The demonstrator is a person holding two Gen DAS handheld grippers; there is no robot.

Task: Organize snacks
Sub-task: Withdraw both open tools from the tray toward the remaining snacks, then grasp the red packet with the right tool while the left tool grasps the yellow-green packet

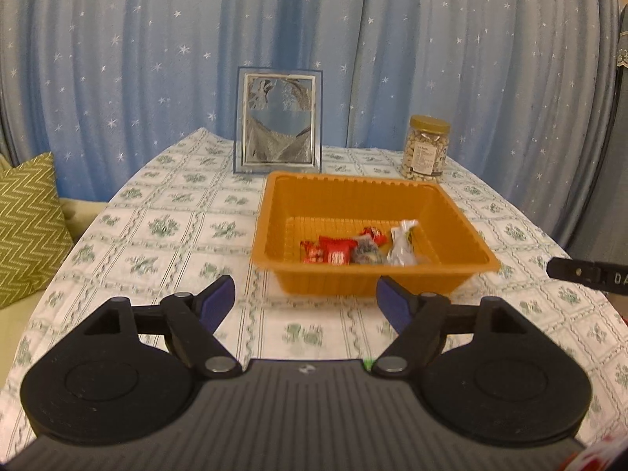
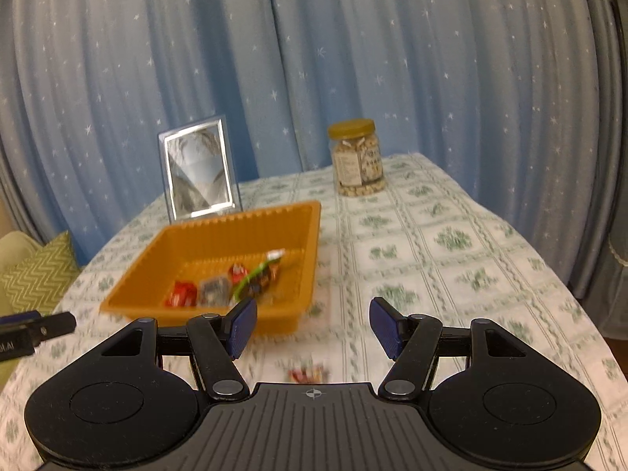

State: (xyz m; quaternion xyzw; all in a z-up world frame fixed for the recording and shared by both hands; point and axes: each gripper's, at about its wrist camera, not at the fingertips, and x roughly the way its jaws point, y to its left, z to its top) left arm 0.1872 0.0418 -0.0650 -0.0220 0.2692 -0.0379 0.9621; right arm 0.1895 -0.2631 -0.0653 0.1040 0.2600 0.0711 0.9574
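One orange tray (image 1: pixel 274 212) sits on one desk (image 1: pixel 176 212). Inside it lie about five wrapped snacks: three red packets (image 1: pixel 327 254), one dark one (image 1: pixel 367 253) and one clear silvery one (image 1: pixel 401 244). One more red snack (image 2: pixel 307 373) lies outside on the cloth. There is one jar (image 1: pixel 426 147), one picture frame (image 1: pixel 278 119) and one green cushion (image 1: pixel 27 223).

1. Orange tray (image 1: pixel 467 231) holding red-wrapped snacks (image 1: pixel 325 254).
2. White tablecloth (image 1: pixel 176 212) with a green floral grid.
3. Blue curtain (image 1: pixel 157 39) dotted with white stars.
4. Green zigzag cushion (image 1: pixel 27 223).
5. Gold-lidded jar (image 1: pixel 426 147).
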